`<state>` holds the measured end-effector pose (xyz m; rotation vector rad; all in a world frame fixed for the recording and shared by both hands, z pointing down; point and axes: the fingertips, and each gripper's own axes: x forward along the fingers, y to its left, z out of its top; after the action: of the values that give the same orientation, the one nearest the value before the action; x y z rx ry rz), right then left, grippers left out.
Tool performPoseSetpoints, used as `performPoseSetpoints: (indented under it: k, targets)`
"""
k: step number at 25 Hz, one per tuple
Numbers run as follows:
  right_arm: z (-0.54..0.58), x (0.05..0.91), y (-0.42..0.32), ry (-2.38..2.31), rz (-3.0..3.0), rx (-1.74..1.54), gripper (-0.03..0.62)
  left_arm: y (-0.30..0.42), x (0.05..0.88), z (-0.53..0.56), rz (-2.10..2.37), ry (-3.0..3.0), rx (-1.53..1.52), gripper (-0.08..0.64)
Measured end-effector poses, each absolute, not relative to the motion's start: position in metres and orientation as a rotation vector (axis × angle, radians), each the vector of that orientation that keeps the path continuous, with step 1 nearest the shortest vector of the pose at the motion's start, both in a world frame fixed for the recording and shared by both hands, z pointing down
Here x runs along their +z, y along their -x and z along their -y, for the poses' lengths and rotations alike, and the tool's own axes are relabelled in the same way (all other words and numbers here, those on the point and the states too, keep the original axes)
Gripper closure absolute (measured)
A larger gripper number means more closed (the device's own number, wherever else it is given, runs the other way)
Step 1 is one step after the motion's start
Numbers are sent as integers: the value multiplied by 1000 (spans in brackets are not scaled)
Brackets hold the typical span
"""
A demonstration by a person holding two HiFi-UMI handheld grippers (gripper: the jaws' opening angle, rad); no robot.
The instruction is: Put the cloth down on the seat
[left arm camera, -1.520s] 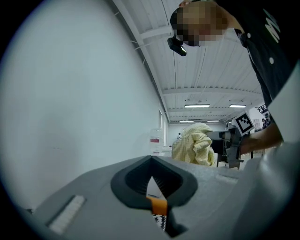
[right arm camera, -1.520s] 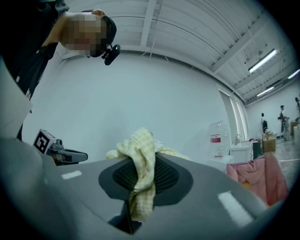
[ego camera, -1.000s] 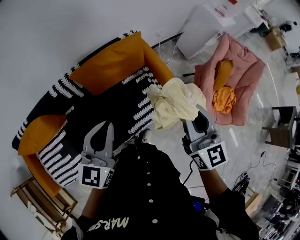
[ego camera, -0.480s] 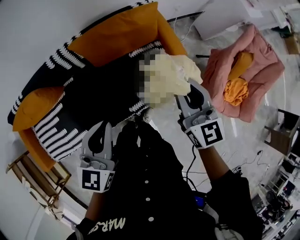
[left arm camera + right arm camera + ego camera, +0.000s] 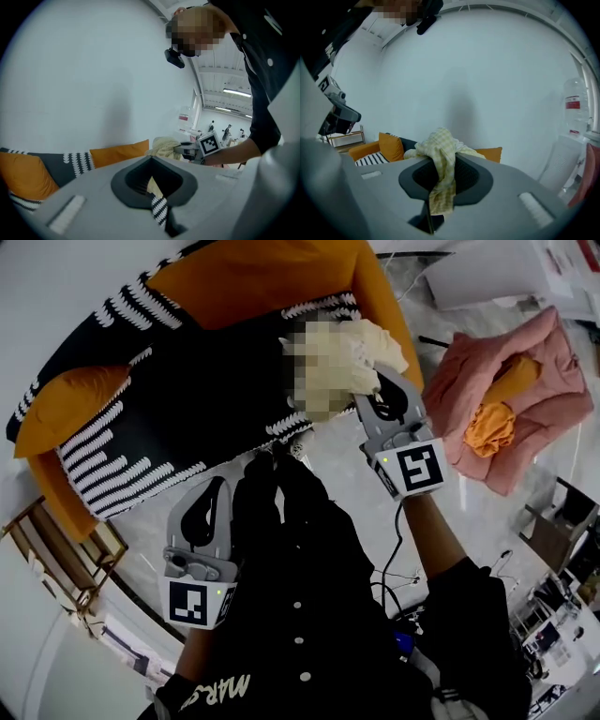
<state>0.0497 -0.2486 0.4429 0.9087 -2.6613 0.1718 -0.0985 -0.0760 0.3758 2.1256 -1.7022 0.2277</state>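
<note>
Head view is showing the right gripper (image 5: 373, 395) pinching the cloth (image 5: 375, 341) in closed jaws over the seat's (image 5: 206, 399) right end. The left gripper (image 5: 208, 491), jaws together and empty, is hanging farther back.

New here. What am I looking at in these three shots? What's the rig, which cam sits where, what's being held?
There is no robot here. A person holds a pair of handheld tongs in each hand. The head view comes from a camera on the person's head, looking steeply down. The other two views come from a camera riding on each tool, looking along its jaws.

Below is a sofa with a dark seat. A pink heap lies on the floor to its right.

The right tongs are shut on a pale yellow cloth, held at the sofa's right end and not yet let go. The left tongs are shut and empty, low by the person's body.
</note>
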Motion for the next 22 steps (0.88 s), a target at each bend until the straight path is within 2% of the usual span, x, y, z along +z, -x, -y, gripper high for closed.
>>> performPoseSetpoints:
  k: [22]
  targets:
    - [266,640,3,-523,2396,-30,502,89,438,52,1607,-1996,307,558]
